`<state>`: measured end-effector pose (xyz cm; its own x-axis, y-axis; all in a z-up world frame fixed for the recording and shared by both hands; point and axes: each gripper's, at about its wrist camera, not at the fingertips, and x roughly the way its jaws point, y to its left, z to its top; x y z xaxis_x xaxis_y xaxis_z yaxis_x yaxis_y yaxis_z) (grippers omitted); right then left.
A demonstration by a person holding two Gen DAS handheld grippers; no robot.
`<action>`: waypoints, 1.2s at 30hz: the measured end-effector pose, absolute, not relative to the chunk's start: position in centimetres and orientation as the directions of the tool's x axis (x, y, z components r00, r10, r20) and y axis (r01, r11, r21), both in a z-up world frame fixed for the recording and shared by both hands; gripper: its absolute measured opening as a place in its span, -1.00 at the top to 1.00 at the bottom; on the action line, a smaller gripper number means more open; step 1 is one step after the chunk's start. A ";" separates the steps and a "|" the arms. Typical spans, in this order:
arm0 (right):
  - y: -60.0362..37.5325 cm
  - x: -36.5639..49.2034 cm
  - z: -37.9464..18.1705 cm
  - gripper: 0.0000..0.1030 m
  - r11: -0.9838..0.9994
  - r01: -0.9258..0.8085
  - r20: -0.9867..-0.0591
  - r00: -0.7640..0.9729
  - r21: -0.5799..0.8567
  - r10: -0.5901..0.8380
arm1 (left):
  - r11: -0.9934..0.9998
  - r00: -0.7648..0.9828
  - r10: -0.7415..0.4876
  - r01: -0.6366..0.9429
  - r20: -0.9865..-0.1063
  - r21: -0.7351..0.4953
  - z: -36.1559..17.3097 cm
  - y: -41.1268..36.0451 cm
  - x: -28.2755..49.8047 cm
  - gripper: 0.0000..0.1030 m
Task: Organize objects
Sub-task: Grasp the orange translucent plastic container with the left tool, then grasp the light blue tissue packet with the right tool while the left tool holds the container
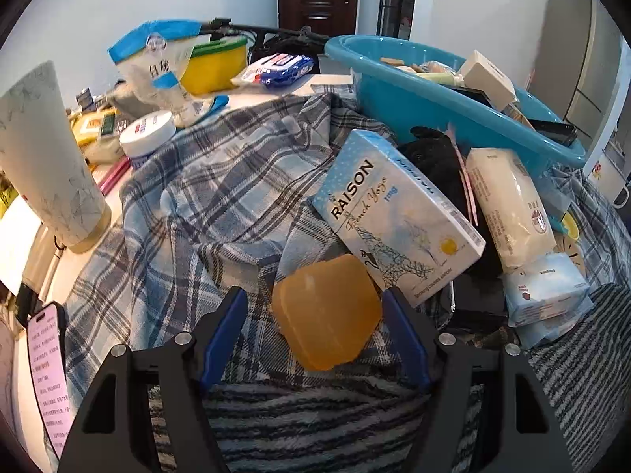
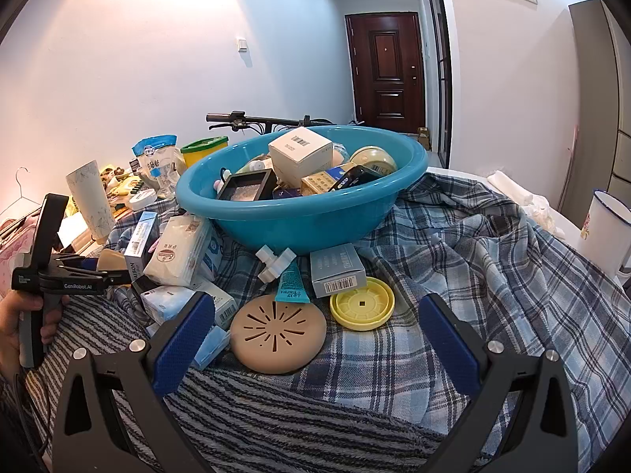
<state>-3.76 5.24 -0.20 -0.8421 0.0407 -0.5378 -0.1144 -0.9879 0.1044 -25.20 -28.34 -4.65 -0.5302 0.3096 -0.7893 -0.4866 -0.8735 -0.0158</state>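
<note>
Left wrist view showed the left gripper (image 1: 315, 307) lowered over an amber soap bar (image 1: 326, 312) that lay on the plaid cloth (image 1: 205, 181). Its blue pads (image 1: 223, 331) stood about half apart, one on each side of the bar. The right pad met the bar's right edge, while a strip of cloth showed between the left pad and the bar, so the bar was bracketed but not clamped. Just far of the bar, a pale blue RAISON box (image 1: 398, 216) leaned over its far right corner. A white packet (image 1: 508, 209) lay right of the box, and the blue basin (image 1: 441, 102) sat farther back on the right.

Right wrist view showed the right gripper (image 2: 315, 335) with its fingers set wide apart and nothing between them. It hung above the cloth, near a tan vented disc (image 2: 278, 337) and a yellow lid (image 2: 362, 304), touching neither. The basin (image 2: 307, 213) stood beyond them, heaped with boxes. At the far left, a hand (image 2: 15, 327) held the other gripper's handle low over the striped blanket (image 2: 276, 414).
</note>
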 end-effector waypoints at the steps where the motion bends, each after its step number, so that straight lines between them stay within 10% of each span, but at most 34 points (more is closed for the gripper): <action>1: 5.3 -3.8 -0.2 -1.00 -0.988 -0.115 -0.538 -0.842 0.105 0.040 | -0.866 -0.530 0.322 -0.500 -0.785 -0.018 -4.6 -28.2 -25.0 0.03; 6: 5.3 -3.8 -0.2 -1.00 -0.988 -0.114 -0.537 -0.842 0.105 0.041 | -0.844 -0.554 0.343 -0.536 -0.759 0.010 -4.3 -27.6 -23.9 0.52; 21: 5.3 -4.0 -0.5 -1.00 -0.987 -0.117 -0.546 -0.837 0.110 0.038 | -0.837 -0.737 0.517 -0.541 -0.435 -0.078 0.9 -32.4 -19.5 0.58; 36: 5.2 -4.4 -0.8 -1.00 -0.988 -0.120 -0.571 -0.820 0.102 0.041 | -0.795 -0.736 0.595 -0.597 -0.324 -0.103 3.0 -32.8 -17.3 0.59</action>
<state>-4.42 5.21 -0.81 -0.8197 0.0410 -0.5714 -0.1202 -0.9875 0.1016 -17.31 -32.83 2.96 -0.7358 0.5946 -0.3241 -0.5974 -0.7953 -0.1030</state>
